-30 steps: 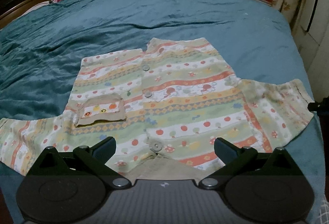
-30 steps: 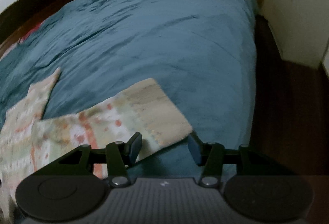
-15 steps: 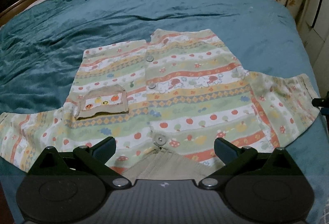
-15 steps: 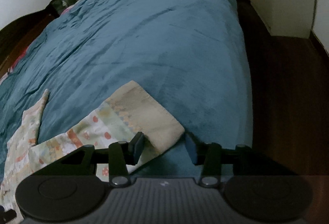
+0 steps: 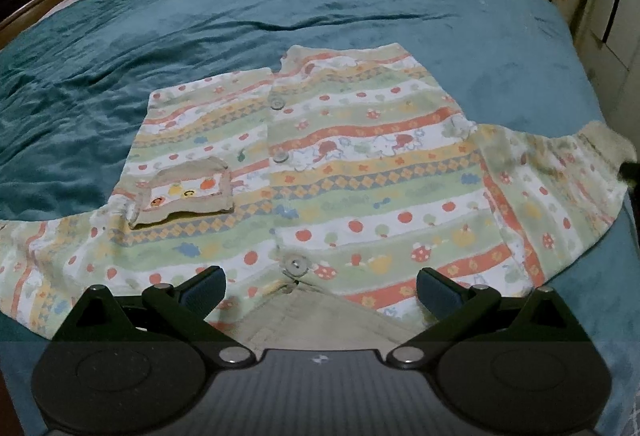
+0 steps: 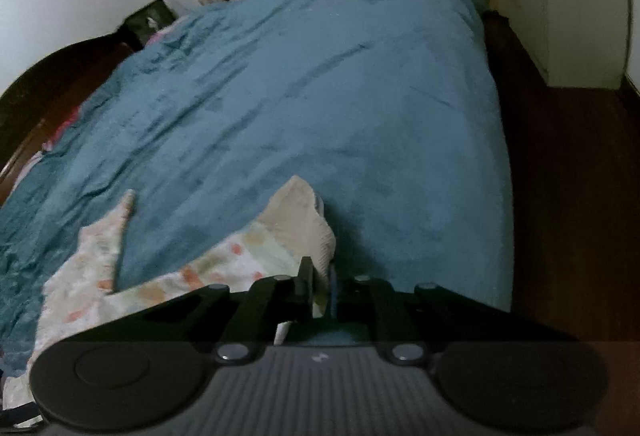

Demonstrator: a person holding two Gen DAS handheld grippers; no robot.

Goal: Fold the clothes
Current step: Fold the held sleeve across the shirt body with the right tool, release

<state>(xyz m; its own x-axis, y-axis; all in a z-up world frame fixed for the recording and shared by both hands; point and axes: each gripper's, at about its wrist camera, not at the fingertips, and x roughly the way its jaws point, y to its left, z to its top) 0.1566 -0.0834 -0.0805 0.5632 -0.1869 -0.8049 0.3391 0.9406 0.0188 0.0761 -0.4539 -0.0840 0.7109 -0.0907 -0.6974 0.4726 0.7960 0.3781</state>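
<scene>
Shirt (image 5: 360, 171) is laid flat, front up, on the teal bedspread (image 5: 280, 15), buttons done up, collar end nearest the left wrist camera, hem toward the far side of the bed. Both sleeves are spread outward; no fold is seen in the body yet, so the task is judged to be at its very start. Left gripper (image 5: 320, 286) is held wide apart over the collar area, nothing between the fingers, cloth not touched as far as can be told. Right gripper (image 6: 320, 286) is pinched down on the beige cuff (image 6: 308, 224) of the right sleeve (image 6: 224, 264); the cuff is bunched and lifted a little off the bedspread at the pinch, near the bed's right edge. In the left view the same cuff (image 5: 604, 139) is seen raised at the far right, with a dark gripper part just beside it. Left sleeve (image 5: 44, 256) is lying flat and untouched. Chest pocket (image 5: 184, 195) is slightly puckered, otherwise the panel is smooth. Step in hand is judged to be the first sleeve fold: right sleeve to be carried inward over the body. Left to do: that fold, the other sleeve, then the body folds. Risk: only the cuff edge is gripped, so slip is possible under drag.
</scene>
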